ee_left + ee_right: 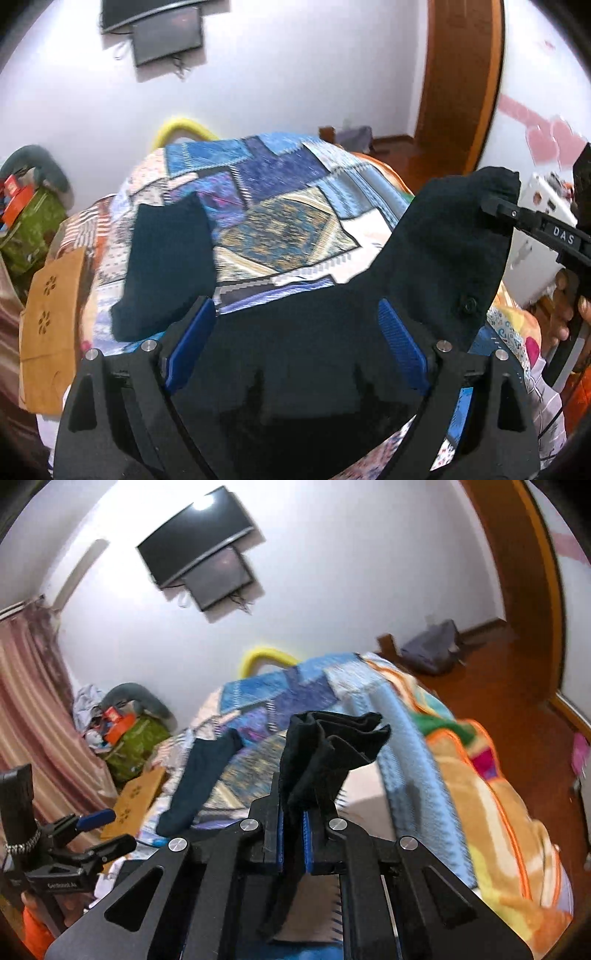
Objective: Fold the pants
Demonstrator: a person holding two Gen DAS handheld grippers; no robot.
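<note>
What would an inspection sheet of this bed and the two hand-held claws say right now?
Surface: bed under a patchwork cover.
Job's things: dark pants, one corner lifted, one leg flat on the bed.
Clutter: brown box, green bag, orange blanket.
Grippers: right gripper shut on the pants; left gripper open, pants between its jaws, not pinched.
Cables: loose wires under the screens.
Surroundings: white wall, wooden door, curtain.

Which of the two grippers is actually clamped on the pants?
The right gripper: its blue pads are shut on a bunched corner of the dark pants. The left gripper stands wide open, cloth lying between its fingers but unpinched.
</note>
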